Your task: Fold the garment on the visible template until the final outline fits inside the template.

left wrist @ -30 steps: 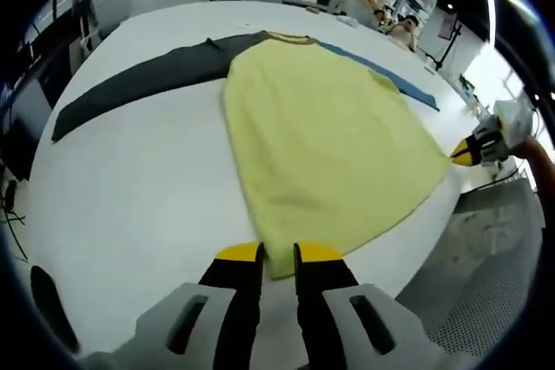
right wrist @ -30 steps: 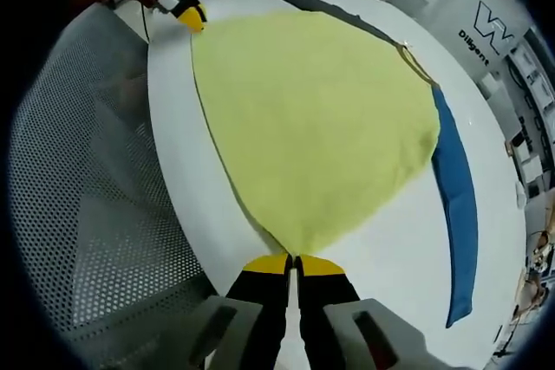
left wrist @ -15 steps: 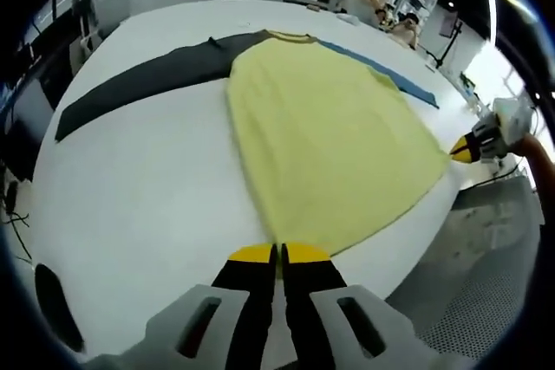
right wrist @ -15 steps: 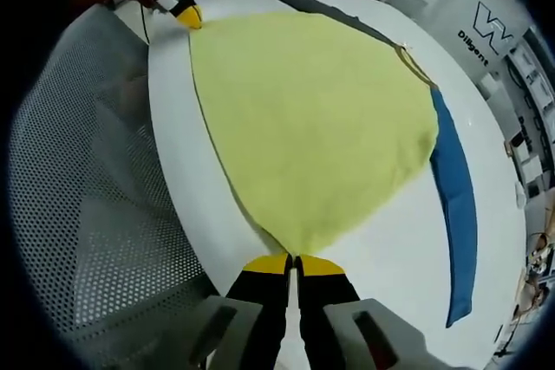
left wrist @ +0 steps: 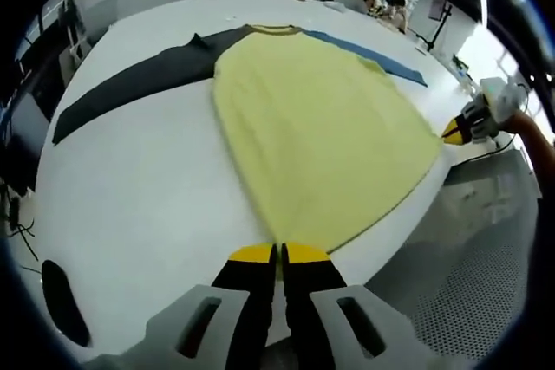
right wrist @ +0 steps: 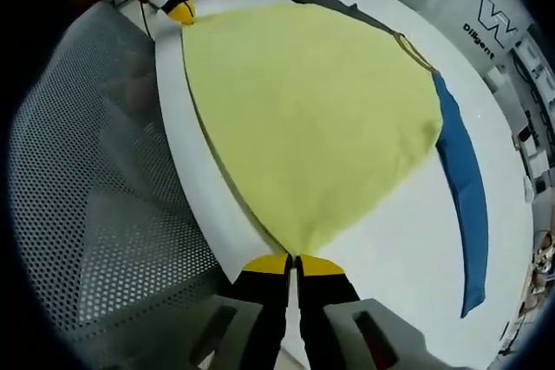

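White tabletop (left wrist: 130, 188) stretching out wide, a workshop behind it with shelving and people at the far end, and perforated grey metal flooring (right wrist: 95, 214) below the table's near edge. Spread flat on it lies the yellow-bodied garment (left wrist: 321, 136), one long dark grey sleeve (left wrist: 130, 84) thrown out to one side, one blue sleeve (right wrist: 460, 188) to the other, neckline at the far end.

Left gripper (left wrist: 277, 253), yellow tips pressed together, pinching one hem corner right at the table edge. Right gripper (right wrist: 293, 262), same story: jaws closed on the opposite hem corner. From the left gripper view you can see it out at the far right, nipped onto that corner.

No template outline that I can make out on the surface. This looks like the first fold, hem up toward the collar. To do it cleanly, lift both corners together, keep the hem taut between them and carry it level. Uneven hands would likely skew the edge, and dragging low could bunch the cloth underneath.
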